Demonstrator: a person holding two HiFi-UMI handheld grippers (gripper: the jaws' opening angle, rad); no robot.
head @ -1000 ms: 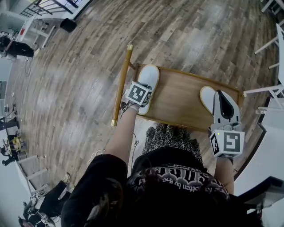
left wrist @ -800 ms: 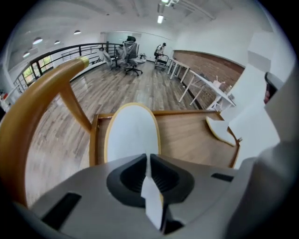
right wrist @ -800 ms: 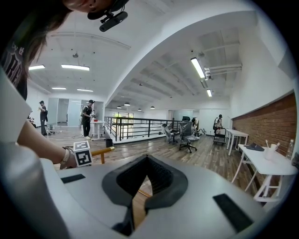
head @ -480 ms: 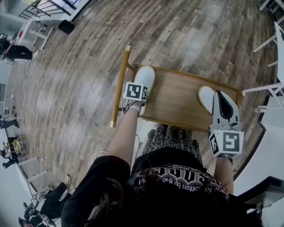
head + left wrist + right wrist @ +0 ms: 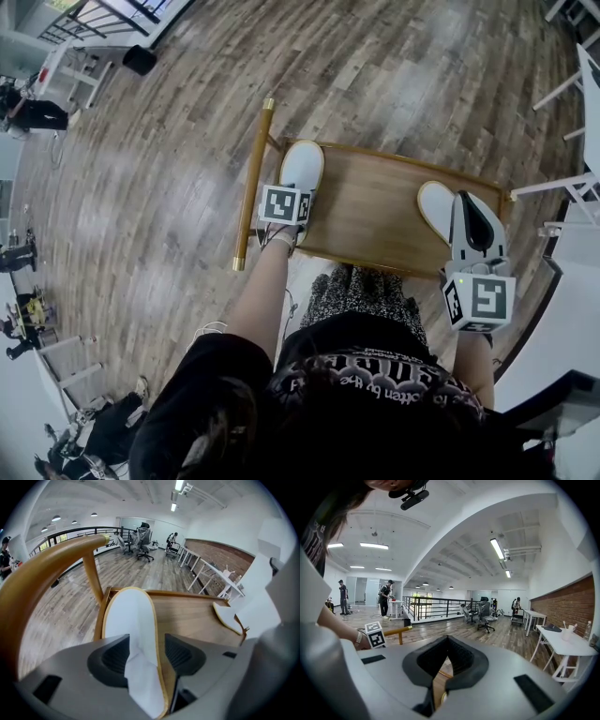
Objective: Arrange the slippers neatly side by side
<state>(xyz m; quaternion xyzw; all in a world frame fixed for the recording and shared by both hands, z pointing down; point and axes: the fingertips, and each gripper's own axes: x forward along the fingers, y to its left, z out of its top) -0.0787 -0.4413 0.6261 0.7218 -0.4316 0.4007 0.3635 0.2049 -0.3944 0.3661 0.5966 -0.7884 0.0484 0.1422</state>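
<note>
Head view shows a wooden counter [image 5: 375, 202] on a plank floor [image 5: 169, 169], with a round wooden rail [image 5: 253, 183] running along its left end. Two white slippers lie on it, well apart. The left slipper [image 5: 302, 167] rests at the left edge just beside the rail, toe pointing away from the person. The right slipper [image 5: 434, 208] lies near the right end, angled slightly.

The left tongs [image 5: 292, 202] point steeply down over the heel half of the left slipper. In the left gripper view these tongs [image 5: 146, 653] have just been opening. The slipper [image 5: 129, 620] lies between the two dark pads, its white strap rising against the left pad while the right pad stands clear of its tan rim, so the hold is released. The rail [image 5: 51, 569] arches across the left of that view, and the other slipper [image 5: 229, 616] shows at the far right of the counter [image 5: 192, 616].

The right tongs [image 5: 469, 202] lie over the right slipper, pointing away from the person. In the right gripper view they [image 5: 446, 640] are clenched tip to tip with nothing between them.
</note>
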